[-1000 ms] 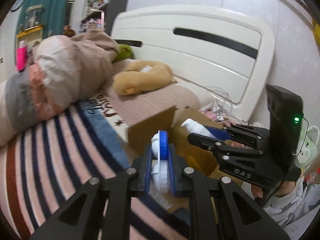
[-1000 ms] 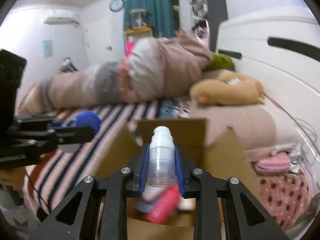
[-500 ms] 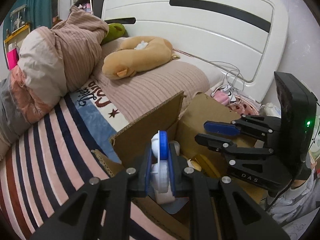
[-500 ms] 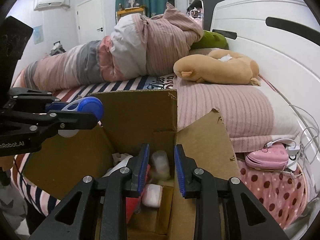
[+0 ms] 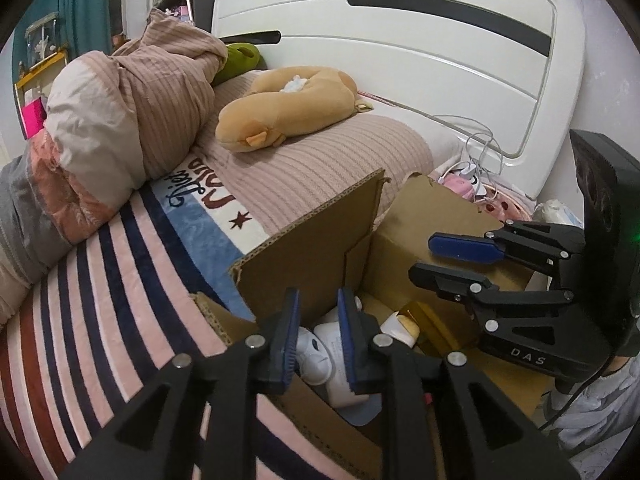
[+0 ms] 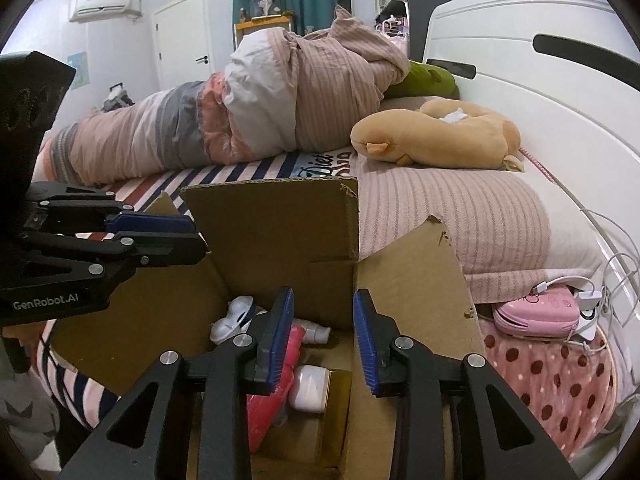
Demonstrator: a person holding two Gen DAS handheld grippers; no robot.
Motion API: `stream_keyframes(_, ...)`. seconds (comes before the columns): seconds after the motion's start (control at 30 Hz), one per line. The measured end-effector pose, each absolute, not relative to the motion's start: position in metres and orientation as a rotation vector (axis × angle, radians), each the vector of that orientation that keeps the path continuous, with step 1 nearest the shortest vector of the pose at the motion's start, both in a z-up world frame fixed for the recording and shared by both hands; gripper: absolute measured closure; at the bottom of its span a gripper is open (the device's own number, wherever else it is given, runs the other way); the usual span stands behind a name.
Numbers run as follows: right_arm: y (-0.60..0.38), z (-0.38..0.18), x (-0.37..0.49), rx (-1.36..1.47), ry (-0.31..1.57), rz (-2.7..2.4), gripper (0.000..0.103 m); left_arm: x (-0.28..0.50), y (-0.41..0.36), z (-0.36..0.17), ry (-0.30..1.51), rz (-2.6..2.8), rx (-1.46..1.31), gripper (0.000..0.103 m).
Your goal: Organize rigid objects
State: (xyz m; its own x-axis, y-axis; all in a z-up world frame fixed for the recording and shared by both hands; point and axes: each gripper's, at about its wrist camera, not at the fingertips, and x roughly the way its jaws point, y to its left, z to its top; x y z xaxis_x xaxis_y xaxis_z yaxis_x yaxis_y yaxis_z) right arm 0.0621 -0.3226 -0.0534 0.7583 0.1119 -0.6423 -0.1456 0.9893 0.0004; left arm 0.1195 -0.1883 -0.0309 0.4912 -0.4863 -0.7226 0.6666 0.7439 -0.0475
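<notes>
Both tools hang over the open cardboard box (image 6: 276,232) on the bed; the left tool (image 5: 318,336) and right tool (image 6: 322,340) have just been parting, nothing clamped between them. Below them, inside the box, lie white bottles (image 5: 316,354) and a red tube (image 6: 260,412).

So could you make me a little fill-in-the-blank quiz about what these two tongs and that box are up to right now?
1. Both tongs hang over an open ____ box standing on the bed.
2. The right tongs hold ____ between their blue pads.
3. The tan plush toy lies on a ribbed ____ pillow.
4. Among the things inside the box lies a flat ____ pouch.

Missing words: cardboard; nothing; pink; red
</notes>
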Motion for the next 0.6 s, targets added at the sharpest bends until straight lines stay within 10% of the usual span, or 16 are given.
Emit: stream_keyframes(0.6,-0.290,-0.004,0.026,-0.137,0.561,0.298,0.013,0.048,-0.094,0.023,0.603,-0.478,0.069,0.015)
